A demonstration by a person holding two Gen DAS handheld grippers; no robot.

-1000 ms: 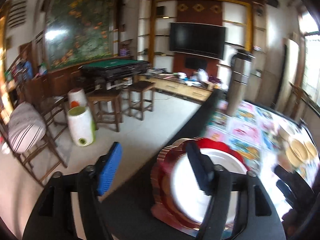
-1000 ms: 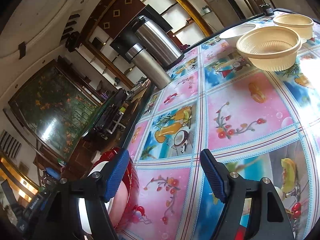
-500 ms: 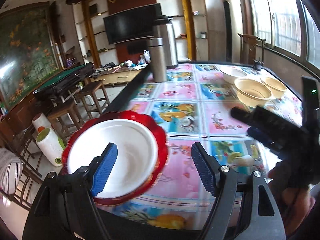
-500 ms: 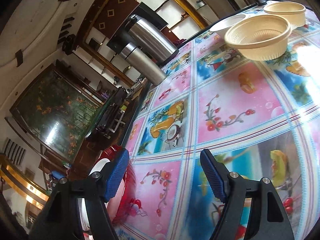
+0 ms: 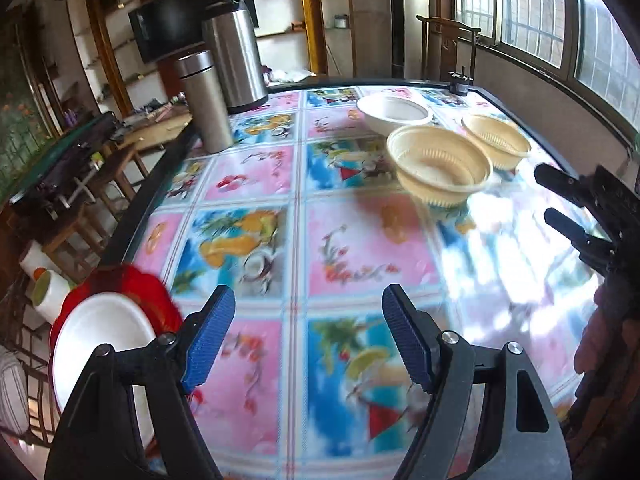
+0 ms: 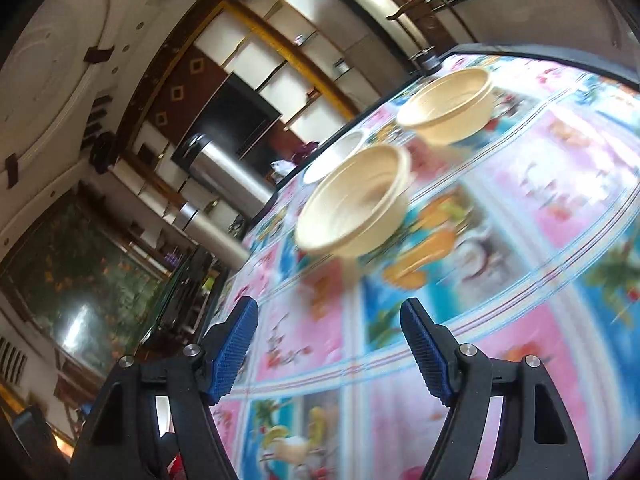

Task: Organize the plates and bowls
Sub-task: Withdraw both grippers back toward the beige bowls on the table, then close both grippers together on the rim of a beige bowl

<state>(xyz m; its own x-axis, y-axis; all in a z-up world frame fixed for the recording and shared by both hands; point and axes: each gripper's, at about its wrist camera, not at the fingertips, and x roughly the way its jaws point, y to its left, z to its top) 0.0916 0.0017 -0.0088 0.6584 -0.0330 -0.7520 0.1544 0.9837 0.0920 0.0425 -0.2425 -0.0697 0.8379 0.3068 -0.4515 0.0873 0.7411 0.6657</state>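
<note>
**Plates stacked, bowls still scattered**

Plates first: white round plate (image 5: 100,332) nested on red scalloped plate (image 5: 154,300) at near left bench (image 5: 360,248) edge, seemingly sorted; two cream ribbed plastic bowls (image 5: 440,168) (image 5: 496,142) and white bowl (image 5: 394,110) standing separate toward far right, unstacked; left gripper (image 5: 308,336) spread wide, empty; right gripper (image 6: 330,350) likewise released, aimed at nearest cream bowl (image 6: 356,204); probably bowl-nesting left.

Two shiny steel flasks (image 5: 222,76) standing at the far edge of a table with a bright picture cloth (image 5: 352,240), wooden chair (image 5: 448,46) behind.
</note>
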